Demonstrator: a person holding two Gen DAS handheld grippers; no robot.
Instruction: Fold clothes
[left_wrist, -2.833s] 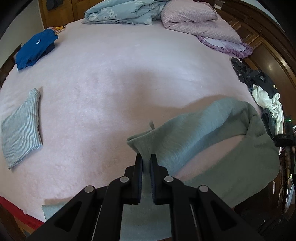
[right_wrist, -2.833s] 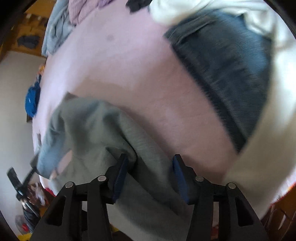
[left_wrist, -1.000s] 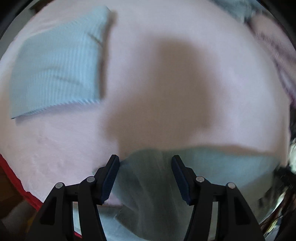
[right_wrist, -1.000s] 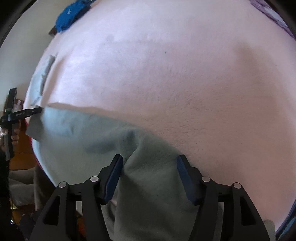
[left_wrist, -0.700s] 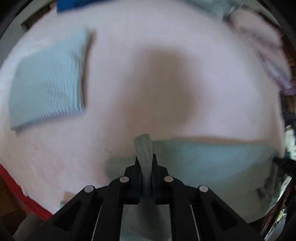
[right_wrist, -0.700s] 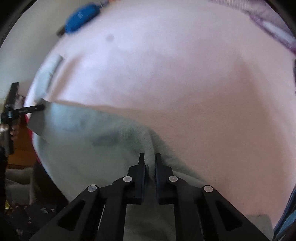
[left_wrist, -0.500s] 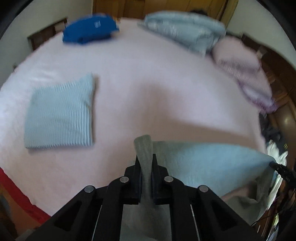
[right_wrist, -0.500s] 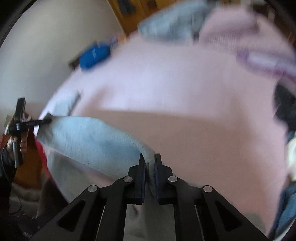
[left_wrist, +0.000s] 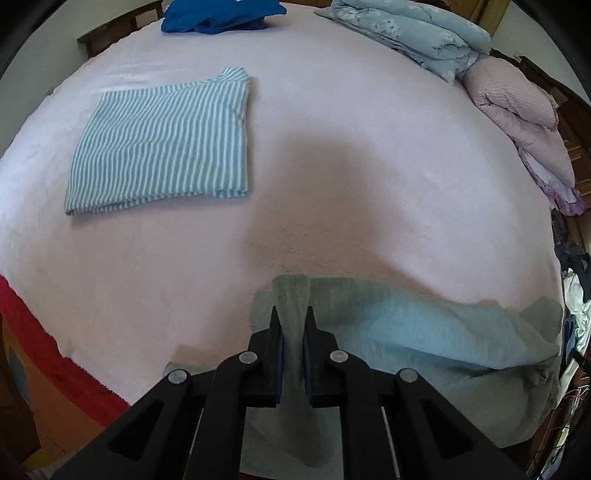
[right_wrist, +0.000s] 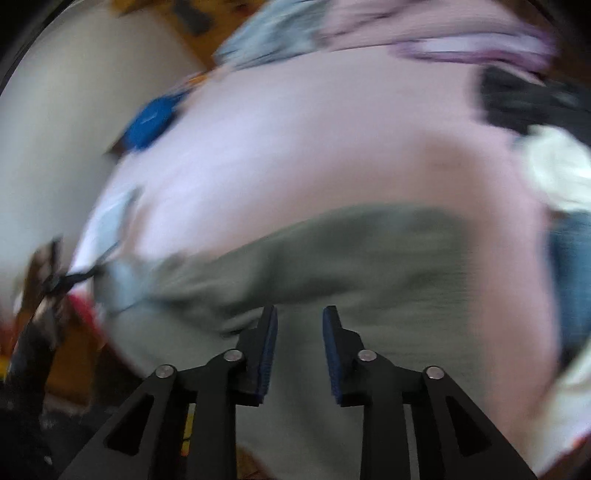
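Observation:
A grey-green garment (left_wrist: 406, 332) lies along the near edge of the pink bed (left_wrist: 332, 147). My left gripper (left_wrist: 291, 321) is shut on a corner of it, and a strip of cloth stands up between the fingers. In the blurred right wrist view the same garment (right_wrist: 369, 258) spreads across the bed's near side. My right gripper (right_wrist: 299, 321) hangs just above it, open, with nothing between its blue pads (right_wrist: 269, 343). The left gripper shows small at that view's far left edge, still pinching the garment's far corner.
A folded blue-striped shirt (left_wrist: 162, 144) lies on the bed to the left. A blue garment (left_wrist: 218, 14), a light blue quilt (left_wrist: 417, 37) and pink pillows (left_wrist: 517, 110) line the far side. Unfolded clothes (right_wrist: 546, 147) pile at the right. A red blanket edge (left_wrist: 44, 332) hangs at the near left.
Both grippers closed on the garment and drew it up and out. The right gripper has now opened and let go of its corner; the left still holds its corner.

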